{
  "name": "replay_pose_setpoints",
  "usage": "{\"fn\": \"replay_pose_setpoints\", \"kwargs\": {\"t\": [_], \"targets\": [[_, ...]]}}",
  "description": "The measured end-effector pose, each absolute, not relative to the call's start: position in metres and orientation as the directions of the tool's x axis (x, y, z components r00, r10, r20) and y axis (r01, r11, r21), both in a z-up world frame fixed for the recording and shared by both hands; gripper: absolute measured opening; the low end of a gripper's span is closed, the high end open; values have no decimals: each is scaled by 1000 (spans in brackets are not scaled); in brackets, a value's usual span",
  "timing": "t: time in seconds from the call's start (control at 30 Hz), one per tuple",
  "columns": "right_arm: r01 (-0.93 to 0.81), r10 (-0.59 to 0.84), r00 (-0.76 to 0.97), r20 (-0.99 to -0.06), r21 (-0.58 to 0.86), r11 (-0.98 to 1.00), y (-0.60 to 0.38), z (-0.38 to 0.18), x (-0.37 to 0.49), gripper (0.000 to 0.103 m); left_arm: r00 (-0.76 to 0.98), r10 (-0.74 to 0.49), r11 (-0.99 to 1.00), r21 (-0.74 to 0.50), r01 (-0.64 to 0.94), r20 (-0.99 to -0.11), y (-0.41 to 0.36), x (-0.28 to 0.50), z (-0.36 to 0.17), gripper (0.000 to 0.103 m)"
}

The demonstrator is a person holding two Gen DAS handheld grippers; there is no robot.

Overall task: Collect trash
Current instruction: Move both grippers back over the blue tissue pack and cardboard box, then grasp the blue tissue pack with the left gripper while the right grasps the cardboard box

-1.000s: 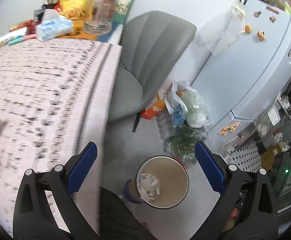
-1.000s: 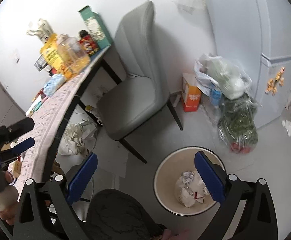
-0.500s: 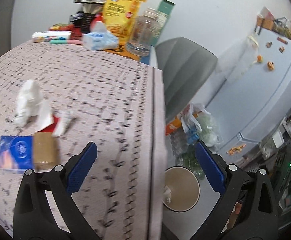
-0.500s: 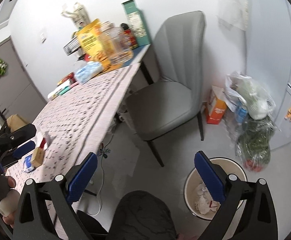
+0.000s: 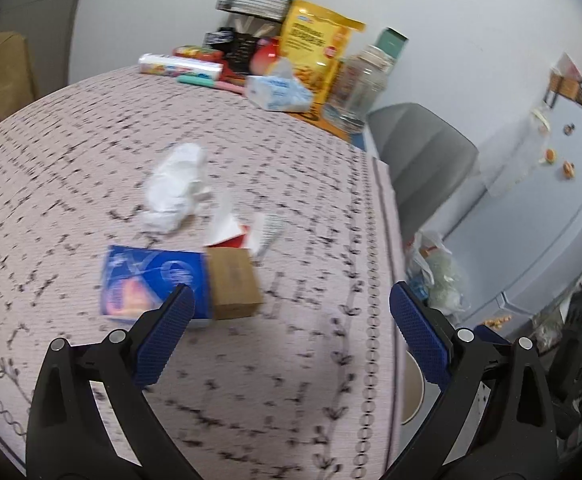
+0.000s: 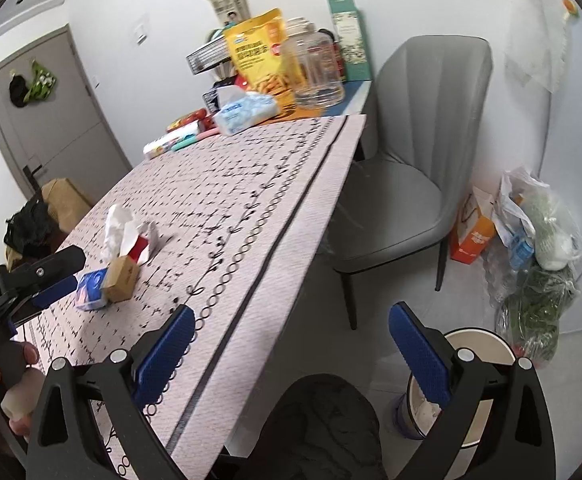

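Trash lies on the patterned tablecloth [image 5: 291,380]: a crumpled white tissue [image 5: 175,188], a red and white wrapper [image 5: 247,232], a small brown cardboard box [image 5: 233,282] and a blue packet [image 5: 151,282]. My left gripper [image 5: 291,328] is open and empty, just in front of the box and packet. My right gripper [image 6: 291,340] is open and empty over the table's edge. The same trash shows in the right wrist view: tissue [image 6: 117,228], box [image 6: 121,276], packet [image 6: 91,288]. The beige bin [image 6: 487,380] stands on the floor at lower right, with white paper inside.
At the table's far end stand a yellow snack bag [image 5: 315,48], a glass jar [image 5: 357,84], a tissue pack [image 5: 279,92] and other items. A grey chair [image 6: 411,184] sits beside the table. Plastic bags [image 6: 539,240] and an orange carton [image 6: 475,232] lie near the fridge [image 5: 551,200].
Both grippers swung from above the bin up and left toward the table. The left gripper now faces the trash on the cloth at close range. Both stayed open.
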State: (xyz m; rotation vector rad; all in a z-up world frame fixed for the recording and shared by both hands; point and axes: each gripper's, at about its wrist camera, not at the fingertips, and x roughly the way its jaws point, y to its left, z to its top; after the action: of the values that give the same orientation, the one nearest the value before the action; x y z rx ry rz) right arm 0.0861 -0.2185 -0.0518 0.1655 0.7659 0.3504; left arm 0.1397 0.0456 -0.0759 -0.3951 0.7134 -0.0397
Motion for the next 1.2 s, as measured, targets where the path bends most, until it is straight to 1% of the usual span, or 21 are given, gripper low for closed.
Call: {"fn": "replay_pose_setpoints", "kwargs": {"t": [0.13, 0.2, 0.37, 0.53, 0.67, 0.83, 1.0, 1.03, 1.07, 1.13, 1.2], "targets": [[-262, 374, 660, -651, 267, 927, -211, -52, 85, 95, 747, -109, 921, -350, -172, -656, 69, 139, -85, 97], [-265, 377, 657, -653, 268, 926, -209, -53, 85, 95, 711, -30, 936, -269, -226, -703, 74, 143, -92, 97], [-275, 382, 644, -663, 265, 924, -206, -58, 86, 95, 659, 8, 936, -226, -270, -752, 87, 149, -109, 97], [-274, 389, 640, -662, 275, 921, -207, -60, 89, 95, 664, 41, 924, -225, -310, -747, 96, 144, -110, 96], [-275, 396, 639, -660, 285, 918, -208, -62, 90, 95, 652, 76, 924, -193, -331, -754, 99, 147, -113, 87], [-278, 408, 634, -657, 299, 913, -208, -66, 92, 95, 641, 106, 931, -151, -333, -760, 92, 158, -115, 87], [-285, 417, 624, -661, 305, 909, -203, -66, 96, 95, 601, 155, 941, -68, -331, -784, 80, 171, -117, 87], [-288, 417, 624, -660, 302, 909, -201, -65, 96, 95, 598, 159, 943, -59, -328, -786, 78, 172, -117, 86], [-294, 418, 624, -660, 297, 908, -198, -63, 96, 95, 596, 164, 944, -50, -325, -786, 77, 173, -116, 80], [-306, 421, 627, -655, 290, 907, -192, -59, 96, 95, 597, 176, 944, -38, -328, -783, 77, 171, -115, 73], [-325, 429, 630, -648, 282, 903, -184, -53, 97, 95, 606, 164, 946, -51, -320, -778, 81, 168, -114, 70]]}}
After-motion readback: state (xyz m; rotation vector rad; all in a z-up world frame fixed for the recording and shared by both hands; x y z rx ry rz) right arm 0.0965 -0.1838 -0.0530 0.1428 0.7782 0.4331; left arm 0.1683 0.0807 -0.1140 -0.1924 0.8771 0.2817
